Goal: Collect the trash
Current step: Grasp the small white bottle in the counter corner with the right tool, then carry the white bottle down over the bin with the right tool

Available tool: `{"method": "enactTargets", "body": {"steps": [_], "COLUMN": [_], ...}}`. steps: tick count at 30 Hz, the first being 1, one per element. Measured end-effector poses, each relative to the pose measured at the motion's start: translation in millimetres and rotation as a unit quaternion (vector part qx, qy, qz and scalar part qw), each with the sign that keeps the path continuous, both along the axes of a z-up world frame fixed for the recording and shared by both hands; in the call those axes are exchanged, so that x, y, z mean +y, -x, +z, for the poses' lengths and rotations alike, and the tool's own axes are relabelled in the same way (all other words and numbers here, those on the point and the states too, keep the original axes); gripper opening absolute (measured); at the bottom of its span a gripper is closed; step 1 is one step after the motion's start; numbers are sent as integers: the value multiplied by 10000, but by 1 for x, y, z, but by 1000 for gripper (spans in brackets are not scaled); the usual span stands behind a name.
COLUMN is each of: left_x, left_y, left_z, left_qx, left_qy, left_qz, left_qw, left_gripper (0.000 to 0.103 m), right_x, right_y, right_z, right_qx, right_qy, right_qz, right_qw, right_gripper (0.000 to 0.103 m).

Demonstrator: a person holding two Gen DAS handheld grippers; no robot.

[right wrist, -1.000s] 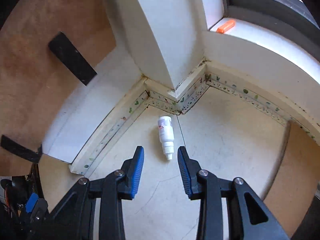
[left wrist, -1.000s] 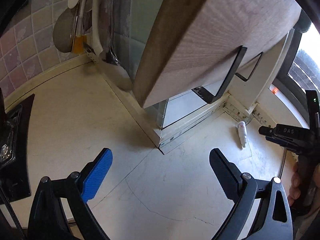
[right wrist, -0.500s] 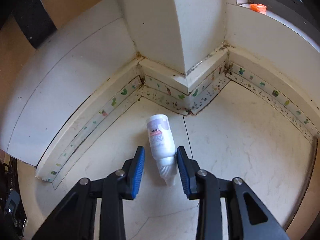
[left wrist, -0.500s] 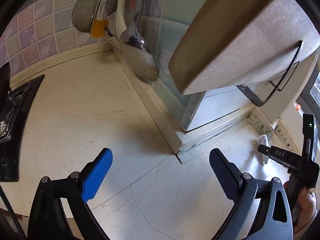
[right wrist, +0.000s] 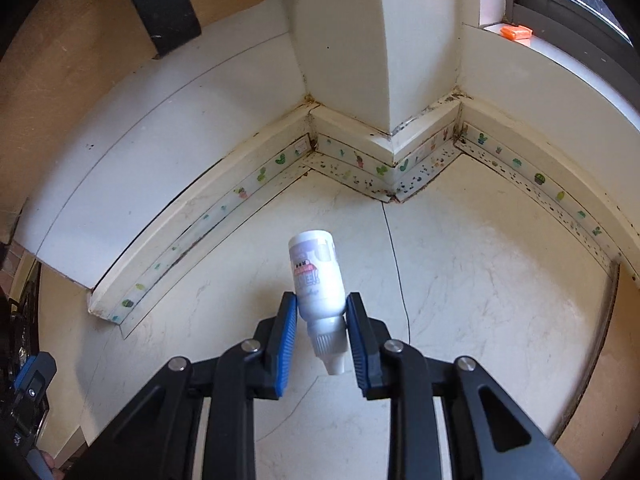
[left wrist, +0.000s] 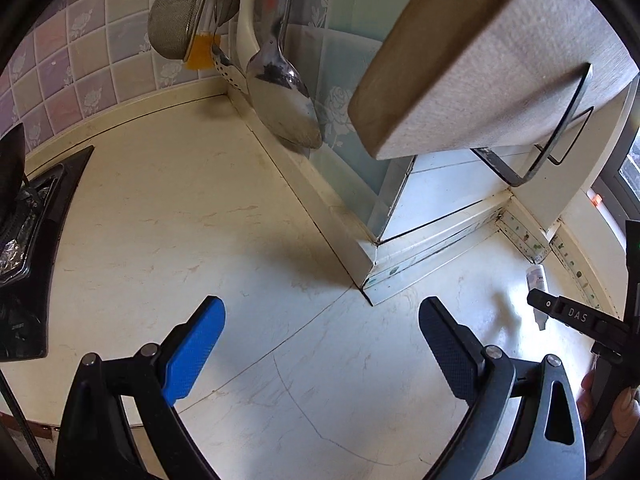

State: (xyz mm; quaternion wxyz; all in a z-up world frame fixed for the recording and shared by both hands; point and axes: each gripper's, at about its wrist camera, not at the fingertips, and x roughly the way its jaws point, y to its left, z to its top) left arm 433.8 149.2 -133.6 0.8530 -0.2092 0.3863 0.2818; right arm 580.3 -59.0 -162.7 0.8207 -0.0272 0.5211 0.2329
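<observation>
A small white plastic bottle (right wrist: 318, 280) with a pink label lies on the pale countertop, nozzle toward me. My right gripper (right wrist: 322, 312) has its blue pads against both sides of the bottle's lower body and grips it. The bottle also shows in the left wrist view (left wrist: 536, 278) at the far right, behind the right gripper's black body (left wrist: 576, 316). My left gripper (left wrist: 320, 344) is wide open and empty above the counter, well left of the bottle.
A wooden cabinet (left wrist: 480, 52) hangs over the corner. A ladle (left wrist: 284, 108) and a strainer (left wrist: 176, 24) hang on the tiled wall. A black stove (left wrist: 24, 240) sits at left. A patterned backsplash strip (right wrist: 248, 192) and an orange item (right wrist: 516, 32) on the windowsill.
My right gripper moved forward onto the bottle and closed on it. The left gripper's view shifted left toward the hanging utensils, still open.
</observation>
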Motion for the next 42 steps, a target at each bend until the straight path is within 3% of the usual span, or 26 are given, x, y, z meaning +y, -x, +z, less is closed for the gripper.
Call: {"method": "enactTargets", "body": {"steps": [10, 21, 32, 42], "left_x": [-2, -1, 5, 9], "left_y": [32, 100, 181, 260], "left_z": [29, 77, 116, 108], "left_qx": [-121, -414, -802, -850], "left_qy": [0, 65, -23, -111], "left_qz": [-350, -1177, -2293, -3270], "left_qw": [9993, 9922, 9701, 9411], "left_gripper": [97, 97, 97, 97], "right_x": [-27, -39, -38, -28], "right_y": [53, 161, 303, 426], "right_z": [44, 108, 159, 128], "right_qx": [142, -142, -582, -450], "right_qy": [-434, -800, -932, -697], "right_qz": [-202, -456, -1094, -1673], "right_qw": [9988, 9956, 9879, 9824], "right_gripper": [25, 25, 25, 25]}}
